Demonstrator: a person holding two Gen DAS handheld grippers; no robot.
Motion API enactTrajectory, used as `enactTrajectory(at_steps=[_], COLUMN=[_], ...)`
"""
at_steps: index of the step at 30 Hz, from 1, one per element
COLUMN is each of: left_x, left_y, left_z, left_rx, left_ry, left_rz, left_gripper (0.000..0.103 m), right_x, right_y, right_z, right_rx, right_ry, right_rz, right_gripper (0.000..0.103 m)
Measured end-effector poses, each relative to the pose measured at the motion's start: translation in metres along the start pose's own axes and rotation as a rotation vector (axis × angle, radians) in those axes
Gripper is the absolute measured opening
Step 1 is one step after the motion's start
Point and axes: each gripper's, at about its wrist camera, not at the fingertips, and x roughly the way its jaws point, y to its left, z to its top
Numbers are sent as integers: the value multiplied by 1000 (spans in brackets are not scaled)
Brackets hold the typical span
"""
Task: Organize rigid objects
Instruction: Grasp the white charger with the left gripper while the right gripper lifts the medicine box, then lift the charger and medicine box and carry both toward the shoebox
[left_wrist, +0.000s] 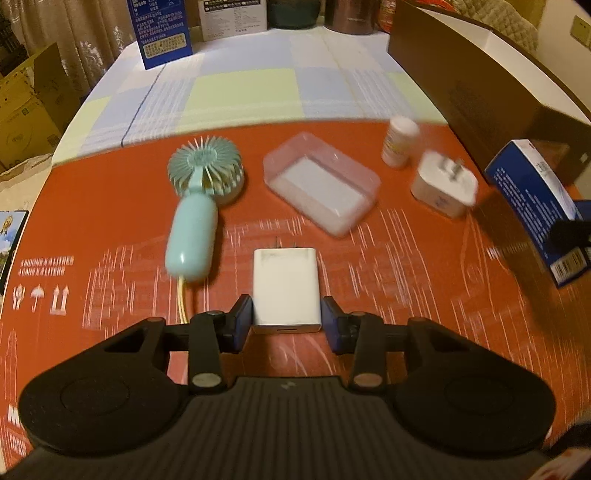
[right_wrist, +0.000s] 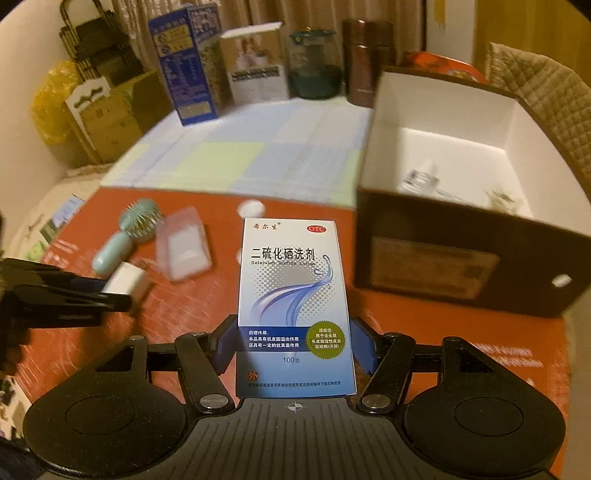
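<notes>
My left gripper (left_wrist: 287, 321) is shut on a flat white charger (left_wrist: 285, 290), its blue pads touching both sides, just over the red mat (left_wrist: 110, 229). My right gripper (right_wrist: 293, 345) is shut on a blue medicine box (right_wrist: 293, 295) and holds it upright above the mat, left of the open brown storage box (right_wrist: 461, 192). On the mat lie a teal hand fan (left_wrist: 197, 206), a clear plastic case (left_wrist: 321, 182), a small white pill bottle (left_wrist: 399, 142) and a white plug adapter (left_wrist: 443, 184). The left gripper with the charger (right_wrist: 123, 282) shows in the right wrist view.
The storage box (left_wrist: 480, 81) holds a few small clear items (right_wrist: 424, 179). Tall cartons (right_wrist: 188, 62), a jar (right_wrist: 314, 62) and a brown flask (right_wrist: 365, 59) stand at the table's far edge. Cardboard boxes (left_wrist: 26, 107) stand left of the table.
</notes>
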Motion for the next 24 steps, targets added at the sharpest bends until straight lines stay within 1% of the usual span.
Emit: enactTrajectory(at_steps=[4, 7, 9, 11, 13, 17, 19, 21, 22, 24], left_x=[-11, -14, -13, -13, -12, -6, -3, 0, 1, 3], left_y=[-7, -11, -13, -14, -17, -21, -22, -24, -24, -24], left_z=[-16, -21, -20, -19, -17, -10, -7, -3, -2, -1], left_rx=[23, 32, 36, 42, 54, 71, 75, 77, 78, 74], left_ry=[17, 32, 46, 44, 40, 32, 31, 31, 33, 37], left_rz=[-20, -37, -39, -43, -35, -16, -12, -2, 2, 2], left_gripper=[35, 36, 39, 47, 49, 49, 49, 47, 43, 42], right_x=[-1, 1, 2, 5, 7, 12, 16, 19, 21, 23], right_y=[-9, -11, -11, -10, -9, -9, -9, -10, -9, -9], right_z=[-17, -29, -35, -39, -42, -42, -42, -40, -39, -36], right_rx=[3, -9, -18, -20, -20, -11, -9, -8, -4, 2], right_ry=[35, 61, 81, 106, 115, 125, 139, 140, 139, 136], right_rz=[-54, -91, -97, -90, -95, -87, -91, -94, -93, -88], right_gripper=[60, 60, 61, 61, 61, 62, 65, 67, 68, 69])
